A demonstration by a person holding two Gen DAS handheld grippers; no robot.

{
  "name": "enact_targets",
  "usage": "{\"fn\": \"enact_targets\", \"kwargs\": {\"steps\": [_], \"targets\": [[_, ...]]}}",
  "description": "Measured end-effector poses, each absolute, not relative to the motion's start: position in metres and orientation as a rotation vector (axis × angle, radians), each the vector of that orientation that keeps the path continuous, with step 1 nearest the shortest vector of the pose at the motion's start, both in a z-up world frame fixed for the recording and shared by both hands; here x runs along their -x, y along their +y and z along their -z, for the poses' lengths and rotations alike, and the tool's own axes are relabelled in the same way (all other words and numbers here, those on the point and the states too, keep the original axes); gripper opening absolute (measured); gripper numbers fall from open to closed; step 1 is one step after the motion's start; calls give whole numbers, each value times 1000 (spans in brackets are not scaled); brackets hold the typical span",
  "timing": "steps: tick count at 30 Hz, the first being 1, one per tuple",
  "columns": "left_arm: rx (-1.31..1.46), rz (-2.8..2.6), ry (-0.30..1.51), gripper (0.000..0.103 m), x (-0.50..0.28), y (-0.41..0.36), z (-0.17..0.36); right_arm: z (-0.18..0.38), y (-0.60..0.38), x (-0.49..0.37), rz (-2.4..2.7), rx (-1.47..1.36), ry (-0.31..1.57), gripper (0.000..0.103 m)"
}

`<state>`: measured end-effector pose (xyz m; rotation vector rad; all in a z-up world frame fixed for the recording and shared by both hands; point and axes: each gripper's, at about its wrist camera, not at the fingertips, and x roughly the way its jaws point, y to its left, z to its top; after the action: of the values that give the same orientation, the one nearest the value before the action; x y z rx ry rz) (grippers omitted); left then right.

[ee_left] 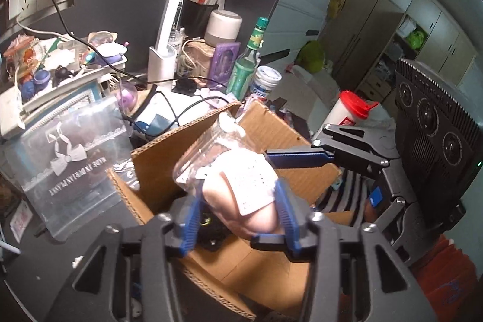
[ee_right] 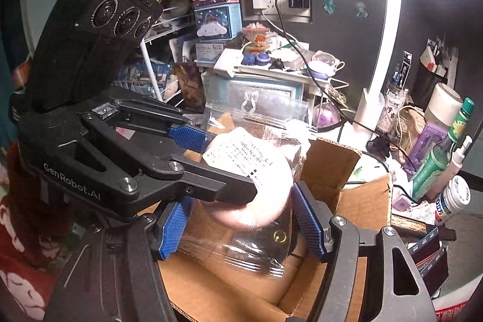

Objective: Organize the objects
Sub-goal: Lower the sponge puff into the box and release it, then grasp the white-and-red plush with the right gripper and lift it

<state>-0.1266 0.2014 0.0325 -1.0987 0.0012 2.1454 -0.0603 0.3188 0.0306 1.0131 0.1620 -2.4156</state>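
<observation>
A pink round object sealed in a clear plastic bag with a white printed label [ee_left: 241,186] hangs over an open cardboard box [ee_left: 271,129]. My left gripper [ee_left: 238,219] is shut on it, blue pads on both sides. My right gripper [ee_left: 286,195] comes in from the right with its jaws around the same bag. In the right wrist view the bagged pink object [ee_right: 256,195] sits between my right gripper's [ee_right: 241,228] blue pads, which look close to it but not clearly pressing. The left gripper [ee_right: 223,165] crosses from the left, clamped on it above the box [ee_right: 347,195].
A clear plastic case with a bow print [ee_left: 69,159] stands left of the box. Behind are a green bottle [ee_left: 247,59], a white jar [ee_left: 265,80], a red-lidded container [ee_left: 350,107], a white lamp base [ee_left: 161,62], cables and cluttered shelves [ee_right: 271,62].
</observation>
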Motion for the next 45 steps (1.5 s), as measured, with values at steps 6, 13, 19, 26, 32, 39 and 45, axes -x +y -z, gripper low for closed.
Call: {"fn": "enact_targets", "kwargs": {"steps": [6, 13, 19, 26, 32, 39, 45], "targets": [[1053, -2229, -11, 81, 122, 173, -47, -34, 322, 72, 2422, -1085, 207, 82], [979, -2339, -72, 84, 106, 124, -63, -50, 318, 60, 2482, -973, 216, 99], [916, -2463, -95, 85, 79, 79, -59, -58, 275, 45, 2462, -873, 246, 100], [875, -2594, -156, 85, 39, 17, -34, -44, 207, 19, 2351, -793, 251, 101], [858, -2714, -206, 86, 7, -31, -2, -4, 141, 10, 2260, -829, 272, 100], [913, -2758, -266, 87, -7, -60, 44, 71, 116, 55, 2353, -1070, 181, 70], [932, -2736, -313, 87, -7, -66, 62, 108, 125, 95, 2527, -1208, 273, 70]]}}
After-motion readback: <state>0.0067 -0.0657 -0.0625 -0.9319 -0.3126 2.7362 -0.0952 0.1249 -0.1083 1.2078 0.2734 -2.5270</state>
